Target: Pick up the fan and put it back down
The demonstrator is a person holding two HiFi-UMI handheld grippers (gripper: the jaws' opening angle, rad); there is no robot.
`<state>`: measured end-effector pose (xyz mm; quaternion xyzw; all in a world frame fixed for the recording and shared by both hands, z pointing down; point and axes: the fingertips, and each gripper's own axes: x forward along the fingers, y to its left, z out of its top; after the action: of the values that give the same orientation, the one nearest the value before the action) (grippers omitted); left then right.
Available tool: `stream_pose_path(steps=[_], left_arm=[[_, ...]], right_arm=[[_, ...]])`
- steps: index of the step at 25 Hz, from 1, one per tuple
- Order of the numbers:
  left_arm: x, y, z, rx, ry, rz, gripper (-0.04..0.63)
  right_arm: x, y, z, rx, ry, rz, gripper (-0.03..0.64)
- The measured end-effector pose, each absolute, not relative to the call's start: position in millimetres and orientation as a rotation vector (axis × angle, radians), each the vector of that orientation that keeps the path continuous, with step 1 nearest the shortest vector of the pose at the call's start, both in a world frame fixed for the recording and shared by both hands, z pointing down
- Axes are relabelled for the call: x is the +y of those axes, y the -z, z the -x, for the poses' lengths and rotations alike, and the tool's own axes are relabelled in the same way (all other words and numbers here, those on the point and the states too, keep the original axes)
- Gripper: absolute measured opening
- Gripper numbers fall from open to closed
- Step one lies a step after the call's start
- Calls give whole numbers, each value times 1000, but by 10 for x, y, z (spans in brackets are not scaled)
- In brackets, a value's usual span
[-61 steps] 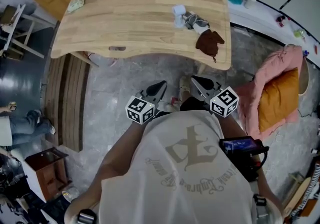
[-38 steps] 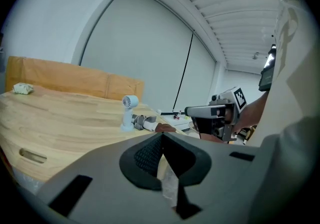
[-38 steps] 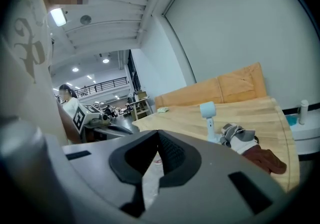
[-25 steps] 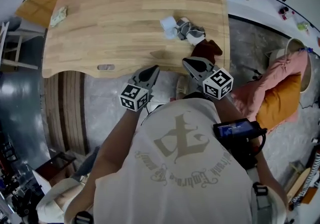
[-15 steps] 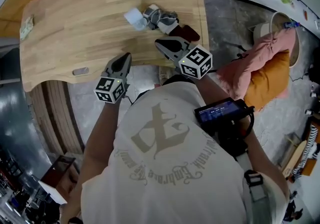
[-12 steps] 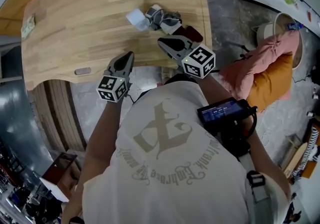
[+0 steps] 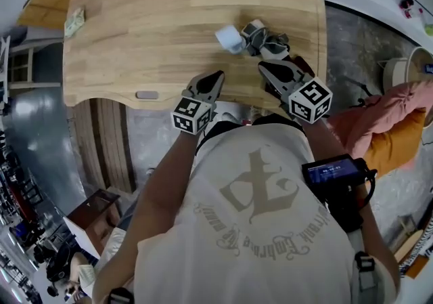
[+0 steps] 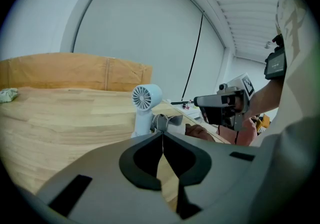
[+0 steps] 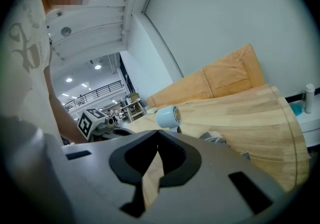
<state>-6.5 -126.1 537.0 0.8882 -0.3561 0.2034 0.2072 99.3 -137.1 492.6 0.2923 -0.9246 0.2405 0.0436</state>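
Pickup not begun: fan [image 7: 229,38] stood on the worktop [image 7: 155,18], my left tongs [image 8: 162,135] and right tongs [image 9: 157,134] both pressed together, empty, near it.

Readable text: none in any view.
Shirt print: a large blackletter emblem with a curved line of blackletter lettering under it, on the back of the person's pale shirt [image 7: 257,228], well behind both pairs of jaws. The words cannot be made out.
Left cube: black-and-white square markers on the left cube [image 7: 191,114], just behind the jaws of the left gripper [image 7: 218,74]. They are patterns only, no letters or digits.
Right cube: the same kind of markers on the right cube [image 7: 310,99], just behind the jaws of the right gripper [image 7: 262,66].
Screen: a lit blue screen on a dark device [image 7: 331,172], behind the right cube. Its lines are too small to read.
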Motion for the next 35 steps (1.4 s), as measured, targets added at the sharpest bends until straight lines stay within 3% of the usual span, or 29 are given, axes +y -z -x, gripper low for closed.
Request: stream_pose_path(steps=[10,17,23,35], left_arm=[[-1689,-5517,-52,-949,-625,-2519,15],[-1832,-5676,-182,-985,-661,-2517,217],[-2097,-5723,-254,-1072,-629,-2505,302],[-2288,-5781,-466,-908,-647,-2622,304]], right_arm=[[-1375,-5001,-1165,-2769,-763,-973,14],[-1334,-5031,-1348,-2731,-773,-1047,14],[-1292,-5124,-1537,-2678,-793,-1110,14],[-1303,-5157,-1850,-2625,-815,-1198,14]])
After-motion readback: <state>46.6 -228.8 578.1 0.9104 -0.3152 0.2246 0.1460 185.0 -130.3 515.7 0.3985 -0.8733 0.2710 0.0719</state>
